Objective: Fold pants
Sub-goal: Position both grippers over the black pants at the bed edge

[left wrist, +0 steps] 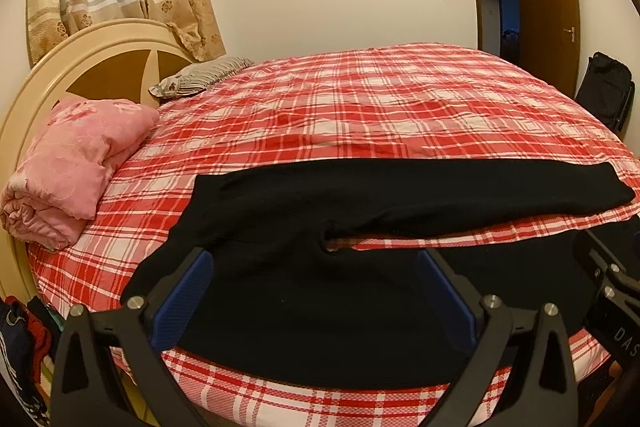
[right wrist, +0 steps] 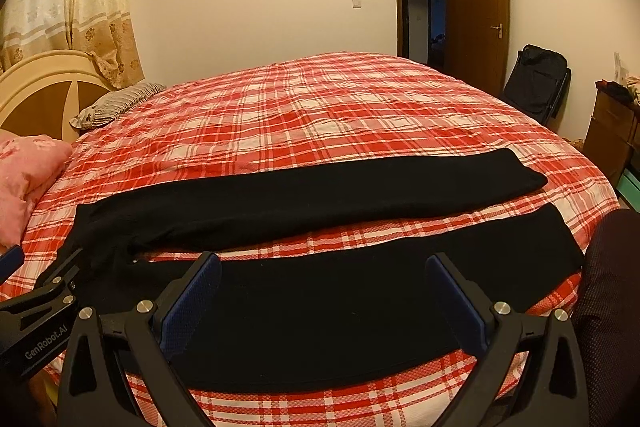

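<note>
Black pants (left wrist: 312, 291) (right wrist: 320, 303) lie spread flat along the near edge of the bed, waist to the left, both legs running right with a strip of sheet showing between them. My left gripper (left wrist: 314, 259) hovers open over the crotch and near thigh, its blue pads apart with nothing between them. My right gripper (right wrist: 323, 261) stands open above the middle of the near leg, also holding nothing. The far leg (right wrist: 320, 195) ends at a cuff toward the right. The left gripper (right wrist: 36, 275) also shows at the left edge of the right wrist view.
The bed carries a red and white plaid sheet (left wrist: 360, 107). A folded pink quilt (left wrist: 68, 163) and a striped pillow (left wrist: 200, 77) sit by the cream headboard (left wrist: 40, 79). A dark chair (right wrist: 534, 83), a brown cabinet (right wrist: 612, 131) and an open door (right wrist: 476, 15) stand to the right.
</note>
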Demonstrator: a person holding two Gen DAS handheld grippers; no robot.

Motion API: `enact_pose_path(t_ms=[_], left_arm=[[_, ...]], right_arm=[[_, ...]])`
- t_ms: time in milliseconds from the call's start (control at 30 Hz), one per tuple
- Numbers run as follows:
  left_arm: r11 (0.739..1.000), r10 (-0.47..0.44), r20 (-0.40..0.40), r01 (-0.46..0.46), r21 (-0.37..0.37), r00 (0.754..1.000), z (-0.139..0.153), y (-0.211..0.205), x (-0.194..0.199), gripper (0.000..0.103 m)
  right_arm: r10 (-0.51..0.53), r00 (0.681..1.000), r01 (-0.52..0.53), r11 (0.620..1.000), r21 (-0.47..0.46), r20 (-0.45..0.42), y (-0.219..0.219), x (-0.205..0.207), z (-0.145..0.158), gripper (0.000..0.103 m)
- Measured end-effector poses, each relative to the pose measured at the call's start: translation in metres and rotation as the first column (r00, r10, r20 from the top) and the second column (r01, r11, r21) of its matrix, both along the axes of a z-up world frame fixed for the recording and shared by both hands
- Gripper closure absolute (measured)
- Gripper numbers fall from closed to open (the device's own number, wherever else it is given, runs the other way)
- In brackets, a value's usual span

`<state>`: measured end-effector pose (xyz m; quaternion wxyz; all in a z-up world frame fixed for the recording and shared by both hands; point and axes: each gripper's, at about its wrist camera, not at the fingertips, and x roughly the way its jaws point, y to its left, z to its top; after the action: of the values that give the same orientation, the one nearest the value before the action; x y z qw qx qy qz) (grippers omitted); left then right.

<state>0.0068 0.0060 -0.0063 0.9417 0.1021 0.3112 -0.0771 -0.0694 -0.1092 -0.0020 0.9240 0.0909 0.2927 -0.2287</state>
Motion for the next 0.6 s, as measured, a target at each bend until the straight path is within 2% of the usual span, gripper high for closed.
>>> enact_pose_path(t_ms=[600], left_arm=[[1.0,-0.001,-0.032,0.001,0.005,1.0,-0.011,-0.004,0.008,0.0]], right_arm=[[0.002,0.999,-0.002,1.0,0.001,-0.039,-0.003,0.01,-0.008,0.001]])
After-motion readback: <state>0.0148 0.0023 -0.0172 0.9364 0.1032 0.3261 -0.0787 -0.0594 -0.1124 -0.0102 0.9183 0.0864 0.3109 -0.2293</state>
